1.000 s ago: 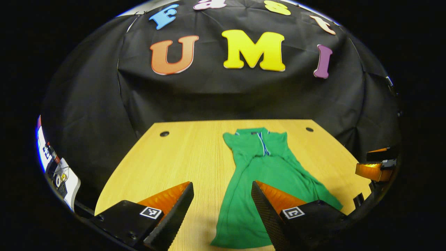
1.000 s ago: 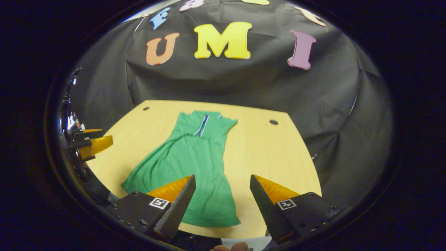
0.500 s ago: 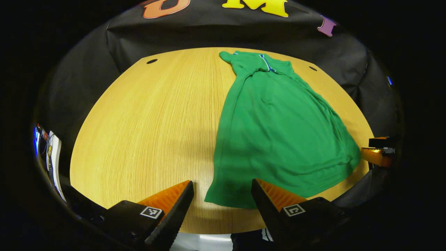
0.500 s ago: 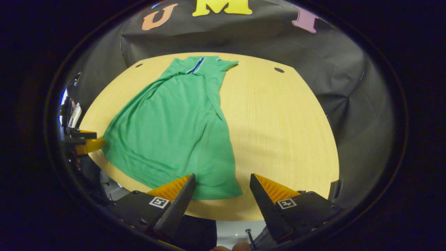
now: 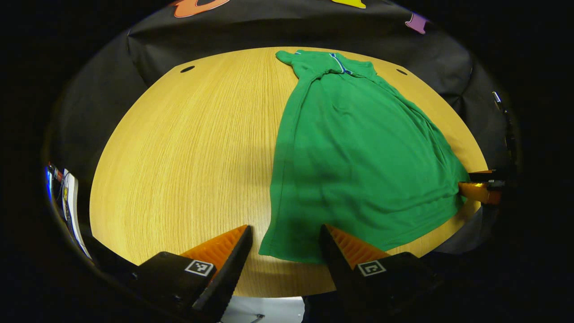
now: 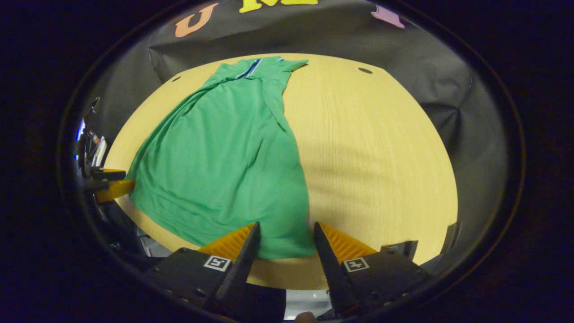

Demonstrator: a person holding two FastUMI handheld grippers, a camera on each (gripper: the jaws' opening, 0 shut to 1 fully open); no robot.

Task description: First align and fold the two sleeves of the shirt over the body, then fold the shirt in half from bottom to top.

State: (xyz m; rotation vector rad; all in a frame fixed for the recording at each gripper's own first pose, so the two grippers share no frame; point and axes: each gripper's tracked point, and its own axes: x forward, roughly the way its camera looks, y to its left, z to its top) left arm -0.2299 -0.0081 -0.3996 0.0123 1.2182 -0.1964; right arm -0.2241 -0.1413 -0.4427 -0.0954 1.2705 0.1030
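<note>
Booth: pale wood-grain desk (image 5: 179,148), rounded edge, black cloth wall behind | near: left gripper (image 5: 283,233) and right gripper (image 6: 284,231) both spread open, empty, each straddling a bottom hem corner | green shirt (image 5: 358,152): soft knit, flat, collar far, sleeves apparently folded in | left: bottom-to-top fold.
</note>
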